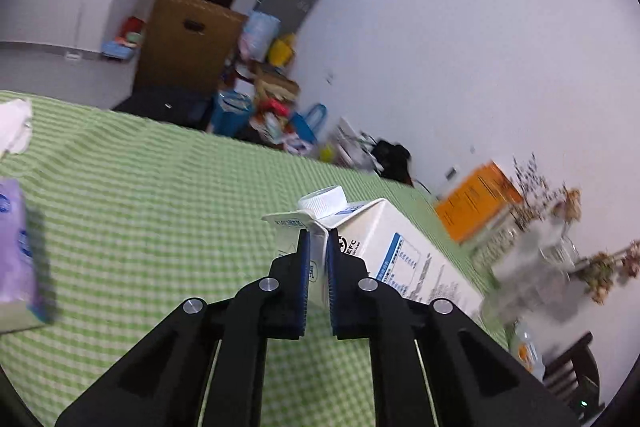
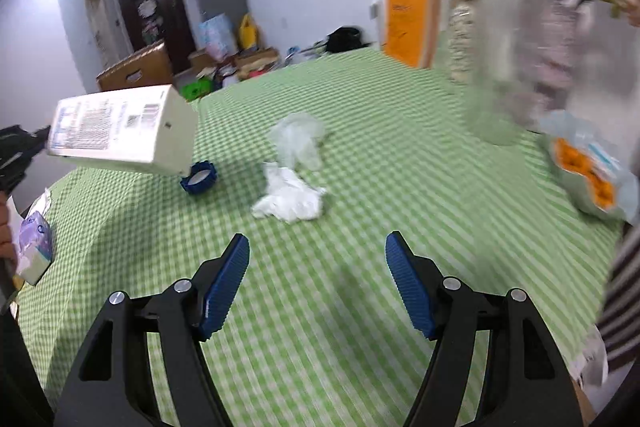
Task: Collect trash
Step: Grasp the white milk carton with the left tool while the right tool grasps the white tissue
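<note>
Right wrist view: crumpled white tissue (image 2: 289,198) lies straight ahead of the wide-open, empty right gripper (image 2: 318,283) on the checked tablecloth (image 2: 400,163), apparently nearer it than the left gripper (image 1: 318,281), clamped on the airborne milk carton (image 1: 396,251).

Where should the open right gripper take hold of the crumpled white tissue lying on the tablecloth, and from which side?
Probably from above, across the bunched middle of the crumpled white tissue. It lies low and flat on the checked tablecloth, so a side approach offers no edge to catch. The right gripper is open and wide enough to straddle it; its thicker centre should pinch better than the thin edges. Keep off the clear plastic wrap just behind.
</note>
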Motion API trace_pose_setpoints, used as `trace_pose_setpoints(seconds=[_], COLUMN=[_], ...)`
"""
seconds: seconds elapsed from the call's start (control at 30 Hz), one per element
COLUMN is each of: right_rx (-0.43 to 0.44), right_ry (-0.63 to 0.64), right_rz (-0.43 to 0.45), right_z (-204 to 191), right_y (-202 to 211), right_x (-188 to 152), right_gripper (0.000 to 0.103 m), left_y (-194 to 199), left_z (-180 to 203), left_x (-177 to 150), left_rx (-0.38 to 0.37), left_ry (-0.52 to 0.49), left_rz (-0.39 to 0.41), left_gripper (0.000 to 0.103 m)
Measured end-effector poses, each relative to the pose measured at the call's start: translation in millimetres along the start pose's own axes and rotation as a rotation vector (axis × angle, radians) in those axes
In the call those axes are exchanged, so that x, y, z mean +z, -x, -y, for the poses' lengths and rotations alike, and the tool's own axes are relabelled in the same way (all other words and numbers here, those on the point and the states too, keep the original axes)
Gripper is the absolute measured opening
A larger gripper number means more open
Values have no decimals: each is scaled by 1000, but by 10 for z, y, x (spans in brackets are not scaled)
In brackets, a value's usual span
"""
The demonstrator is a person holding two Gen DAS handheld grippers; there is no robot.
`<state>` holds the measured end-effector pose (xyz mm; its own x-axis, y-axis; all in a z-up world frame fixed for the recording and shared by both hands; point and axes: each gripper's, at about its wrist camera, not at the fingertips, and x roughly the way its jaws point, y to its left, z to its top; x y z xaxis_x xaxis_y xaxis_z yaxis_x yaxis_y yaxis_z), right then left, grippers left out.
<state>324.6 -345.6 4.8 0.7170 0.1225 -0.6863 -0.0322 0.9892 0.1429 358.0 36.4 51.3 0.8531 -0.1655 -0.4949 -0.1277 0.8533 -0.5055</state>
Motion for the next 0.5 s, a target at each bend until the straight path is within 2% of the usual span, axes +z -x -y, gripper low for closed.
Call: trace_pose_setpoints(seconds=[0.13, 0.37, 0.47, 0.5], right_rx=[-1, -41, -71, -67], right_ry=[51, 109, 125, 120], right_rz=[-61, -137, -173, -183], right_z=[-167, -372, -382, -377], right_y=[-478, -1129, -1346, -1380], right_x=[164, 288, 270, 246], right_gripper=[68, 68, 61, 54], left_y=[-29, -19, 16, 37], left_z=[-155, -450, -515, -543], left_x=[77, 171, 186, 195], left_rx=[45, 53, 56, 56], left_ry=[30, 100, 109, 110], left_rz=[10, 9, 17, 19], left_gripper=[6, 6, 6, 6])
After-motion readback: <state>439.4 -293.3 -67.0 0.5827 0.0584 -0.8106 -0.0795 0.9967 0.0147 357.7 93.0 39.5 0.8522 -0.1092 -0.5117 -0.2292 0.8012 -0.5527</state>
